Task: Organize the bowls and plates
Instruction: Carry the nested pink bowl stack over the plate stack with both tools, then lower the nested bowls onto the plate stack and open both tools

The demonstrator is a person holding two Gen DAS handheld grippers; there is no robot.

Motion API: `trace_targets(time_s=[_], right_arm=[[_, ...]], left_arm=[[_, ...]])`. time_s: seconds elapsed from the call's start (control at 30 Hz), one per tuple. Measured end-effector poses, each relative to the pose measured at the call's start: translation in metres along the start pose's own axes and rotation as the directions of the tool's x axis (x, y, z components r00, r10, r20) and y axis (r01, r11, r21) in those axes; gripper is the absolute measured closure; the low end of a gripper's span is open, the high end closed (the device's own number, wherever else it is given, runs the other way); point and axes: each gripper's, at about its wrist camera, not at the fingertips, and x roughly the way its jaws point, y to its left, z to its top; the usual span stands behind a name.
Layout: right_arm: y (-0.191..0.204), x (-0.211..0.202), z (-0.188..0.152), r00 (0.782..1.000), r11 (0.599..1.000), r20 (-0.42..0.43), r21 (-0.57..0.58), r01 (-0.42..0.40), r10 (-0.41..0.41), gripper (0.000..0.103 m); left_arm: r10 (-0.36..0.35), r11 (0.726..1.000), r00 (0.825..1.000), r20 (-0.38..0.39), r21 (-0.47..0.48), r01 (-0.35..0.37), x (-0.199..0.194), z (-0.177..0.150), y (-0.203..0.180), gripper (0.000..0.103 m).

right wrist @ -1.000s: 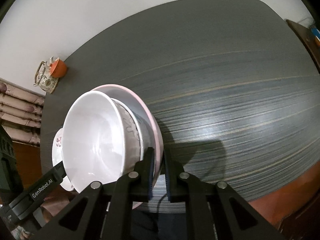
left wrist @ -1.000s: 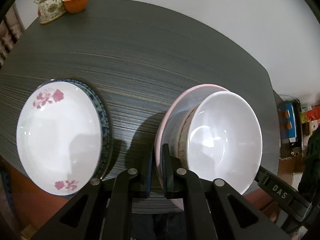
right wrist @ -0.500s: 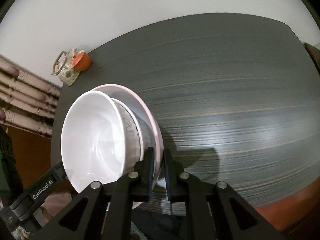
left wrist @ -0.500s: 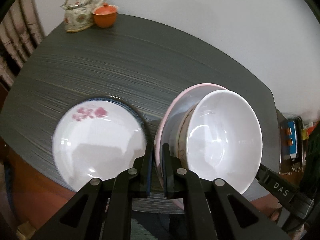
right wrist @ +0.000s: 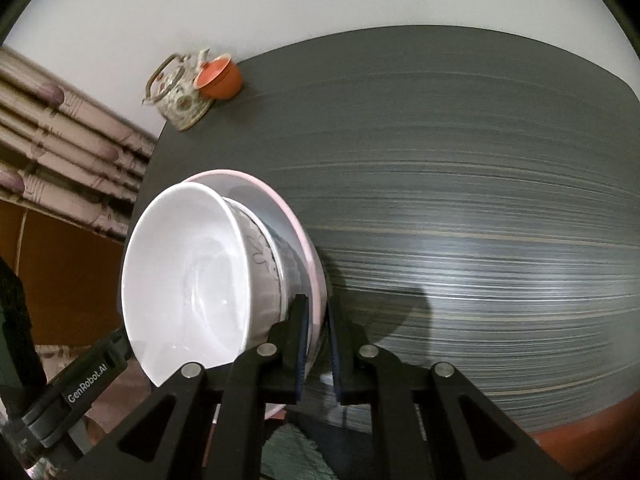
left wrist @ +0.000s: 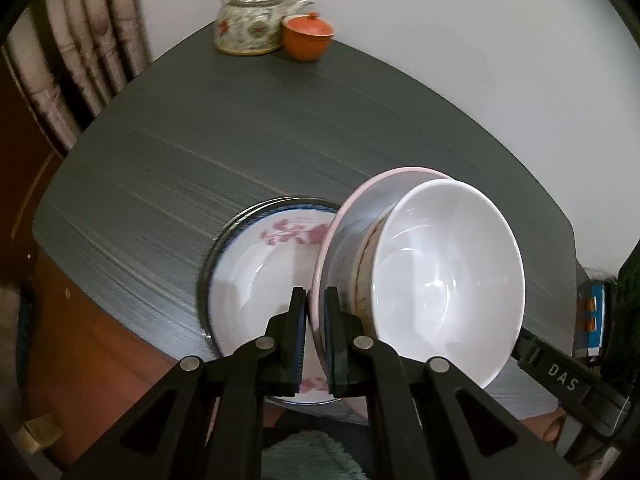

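At far left, past the table edge, hangs a ribbed pale curtain (left wrist: 80,52), w/ brown wood below it. Back on the dark grey striped table (left wrist: 240,152), near the white wall (left wrist: 440,20), sits a flowered teapot (left wrist: 250,24) w/ a hoop handle, and an orange lidded cup (left wrist: 308,38) touching its right side. Nearer, in the left wrist view, a white plate with pink flowers (left wrist: 260,280) lies flat on at least one blue-rimmed plate (left wrist: 280,203) under it, both at the table's near edge. Partly over that stack hangs the carried load: a pink plate (left wrist: 352,208) w/ a patterned bowl (left wrist: 366,264) in it and a plain white bowl (left wrist: 448,276) nested on top. It looks clear of the tabletop, as its shadow falls on the wood to the right in the right wrist view, though I can't be sure of the gap. The left gripper (left wrist: 315,320) is clamped on the pink plate's rim at the stack's left side, one finger under the rim, one inside. Opp. side, the right gripper (right wrist: 318,328) is likewise clenched on the same plate's (right wrist: 308,240) rim, w/ the white bowl (right wrist: 188,280) to its left and the patterned bowl's wall (right wrist: 260,256) showing betw. them. Each tool's black body pokes into the other's view at the bottom corner. Rest of the tabletop to the right is bare wood grain.
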Motion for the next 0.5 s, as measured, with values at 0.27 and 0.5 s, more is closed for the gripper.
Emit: trace_targets(time_s=[0.27,0.5], right_arm=[[0.020,0.015,-0.007,0.999,1.000,-0.035,-0.021,0.016,-0.017,0.093],[0.019,0.018,-0.014,0.999,0.999,-0.039,-0.014,0.033,-0.033,0.093]], left_arm=[[-0.001,0.999,1.000,-0.017,-0.045,0.000,0.008,0.001,0.033,0.099],[-0.019,0.998,0.999,-0.035,-0.064,0.017,0.016,-0.002,0.054,0.098]])
